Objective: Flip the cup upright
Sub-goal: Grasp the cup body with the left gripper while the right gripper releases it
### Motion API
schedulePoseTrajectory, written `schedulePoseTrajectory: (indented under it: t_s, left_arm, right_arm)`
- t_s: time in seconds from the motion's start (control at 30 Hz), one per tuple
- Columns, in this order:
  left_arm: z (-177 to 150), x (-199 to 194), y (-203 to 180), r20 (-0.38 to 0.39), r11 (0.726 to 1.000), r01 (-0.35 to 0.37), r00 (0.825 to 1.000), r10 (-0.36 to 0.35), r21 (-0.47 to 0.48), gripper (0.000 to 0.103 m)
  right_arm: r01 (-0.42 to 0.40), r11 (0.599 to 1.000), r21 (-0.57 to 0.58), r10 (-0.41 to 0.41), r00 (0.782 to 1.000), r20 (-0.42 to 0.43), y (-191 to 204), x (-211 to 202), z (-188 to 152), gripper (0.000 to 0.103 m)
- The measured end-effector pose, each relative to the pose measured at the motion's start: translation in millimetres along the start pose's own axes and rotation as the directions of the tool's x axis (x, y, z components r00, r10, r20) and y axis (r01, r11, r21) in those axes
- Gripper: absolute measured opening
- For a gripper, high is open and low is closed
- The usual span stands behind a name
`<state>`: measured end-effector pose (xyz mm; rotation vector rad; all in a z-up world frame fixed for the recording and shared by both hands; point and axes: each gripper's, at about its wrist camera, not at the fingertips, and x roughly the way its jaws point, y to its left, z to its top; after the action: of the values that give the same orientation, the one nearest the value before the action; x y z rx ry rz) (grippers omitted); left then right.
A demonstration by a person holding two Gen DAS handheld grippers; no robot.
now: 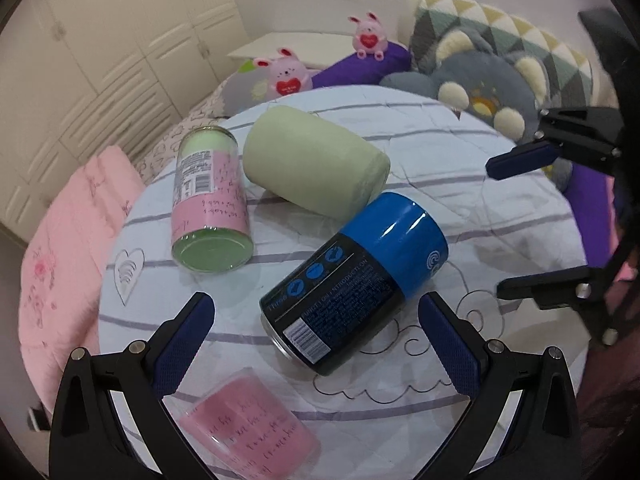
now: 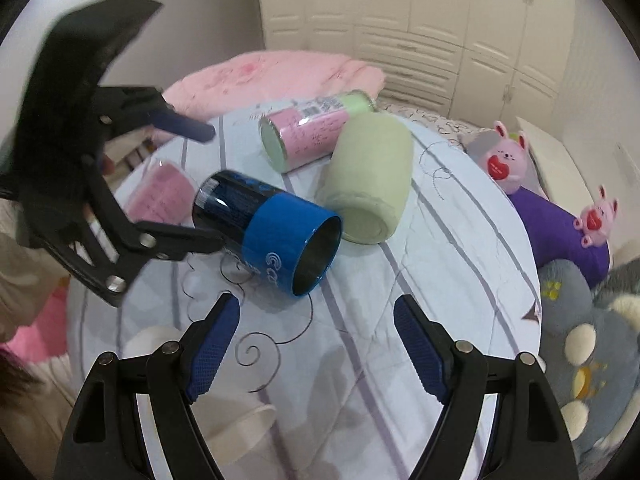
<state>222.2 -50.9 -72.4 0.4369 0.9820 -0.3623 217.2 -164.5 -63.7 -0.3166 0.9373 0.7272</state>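
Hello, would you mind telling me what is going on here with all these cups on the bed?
A person holds a pair of tongs in each hand over a round quilted surface where several cups lie on their sides. The left tongs are open around the blue cup, not yet gripping it. The right tongs are open too, hovering near the cup's open mouth. The pale green cup and two pink-labelled cups lie untouched.

I count four cups lying around the blue cup [image 1: 354, 280]: it, one pale green [image 1: 316, 164], two pink-labelled [image 1: 212, 200] [image 1: 250, 428]. Beyond it sit two pink plush bunnies [image 1: 286, 74] [image 1: 368, 38].
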Motion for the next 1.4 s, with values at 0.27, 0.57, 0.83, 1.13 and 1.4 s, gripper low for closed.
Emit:
schedulePoseTrajectory:
  t_s: [0.27,0.57,0.83,1.13,1.4]
  left_arm:
    - [10.5,30.8,-3.8,-0.143,0.986,0.018,0.990,0.005,0.163,0.103]
    - [31.7,54.5,-4.9,-0.287,0.949,0.195,0.950,-0.121,0.246,0.103]
    - [42.5,66.1,-18.3,-0.335,0.929,0.284,0.922,-0.196,0.238,0.086]
    - [30.8,42.2,-20.1,-0.251,0.951,0.233,0.951,-0.179,0.202,0.081]
    - [12.3,9.1,-19.3,-0.128,0.976,0.176,0.979,-0.159,0.128,0.078]
  right_arm:
    - [-0.017,0.998,0.058,0.014,0.999,0.042,-4.0,-2.2,-7.0,0.081]
    - [-0.029,0.994,0.107,0.022,0.998,0.059,-12.6,3.1,-4.6,0.081]
    - [-0.028,0.992,0.127,0.020,0.998,0.058,-17.1,6.7,-5.5,0.081]
    - [-0.002,0.993,0.118,-0.004,0.999,0.051,-12.3,7.2,-4.9,0.081]
    - [0.080,0.992,0.101,-0.086,0.995,0.055,-4.9,3.0,-5.5,0.081]
